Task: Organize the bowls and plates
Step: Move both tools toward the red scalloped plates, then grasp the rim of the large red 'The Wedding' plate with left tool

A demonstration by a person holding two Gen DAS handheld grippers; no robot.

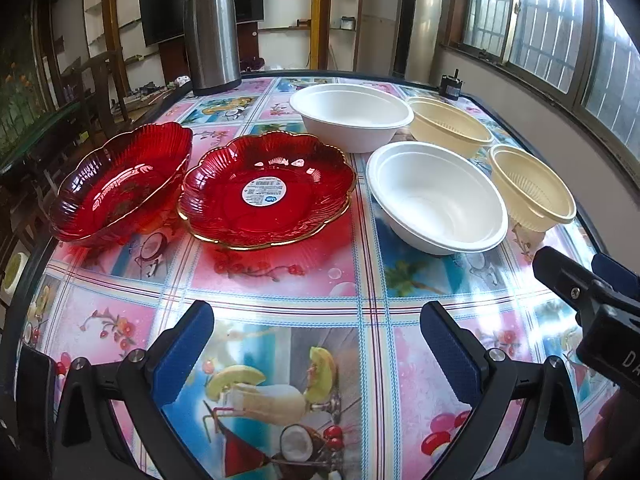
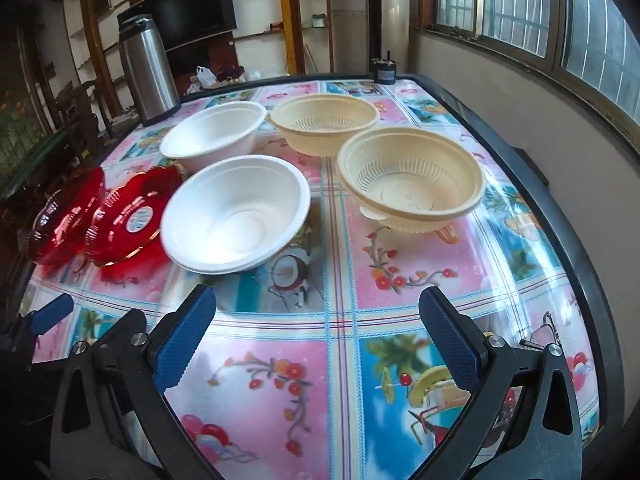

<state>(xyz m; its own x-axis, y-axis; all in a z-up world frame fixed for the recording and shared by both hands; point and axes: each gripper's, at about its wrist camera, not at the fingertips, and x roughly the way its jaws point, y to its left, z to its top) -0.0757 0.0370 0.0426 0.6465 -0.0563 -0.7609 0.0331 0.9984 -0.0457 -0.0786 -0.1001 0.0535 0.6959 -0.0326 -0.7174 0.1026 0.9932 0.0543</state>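
Bowls [image 2: 236, 216] and red plates [image 1: 266, 190] sit upright, seemingly in rows; left gripper [image 1: 316, 350] and right gripper [image 2: 316, 340] gape, holding nothing.

Legible text: one partial marking only.

- Right hand-held gripper [image 1: 568, 276], black body at the right edge of the left wrist view: white letters "DA", cut off by the frame edge.
- Red plate [image 1: 266, 190], centre of the left wrist view: round white sticker [image 1: 264, 193] with printed lines and a blue mark, too small to read; blurred in the right wrist view.
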